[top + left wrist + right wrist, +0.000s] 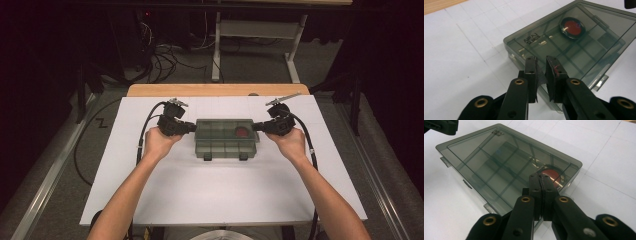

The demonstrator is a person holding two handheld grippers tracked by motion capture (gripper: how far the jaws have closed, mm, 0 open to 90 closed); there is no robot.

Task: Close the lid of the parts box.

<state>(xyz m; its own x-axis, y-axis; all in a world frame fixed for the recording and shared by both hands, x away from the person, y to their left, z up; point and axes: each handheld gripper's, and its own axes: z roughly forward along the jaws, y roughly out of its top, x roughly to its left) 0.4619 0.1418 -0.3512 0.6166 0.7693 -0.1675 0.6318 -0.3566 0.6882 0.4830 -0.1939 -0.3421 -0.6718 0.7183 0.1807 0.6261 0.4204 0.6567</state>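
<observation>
A smoky see-through compartment box lies closed in the middle of the white tabletop. A red round disc rests in a compartment near its right end. My left gripper meets the box's left end, its jaws almost together with a thin slit and nothing gripped. In the left gripper view the left gripper hovers at a corner of the box, with the disc beyond. My right gripper touches the right end. In its own view the right gripper is shut, pads pressed together over the box beside the disc.
Two latches stick out from the box's near side. A wooden strip borders the table's far edge. Behind it stand a white table frame and floor cables. Each gripper's cable loops over the tabletop.
</observation>
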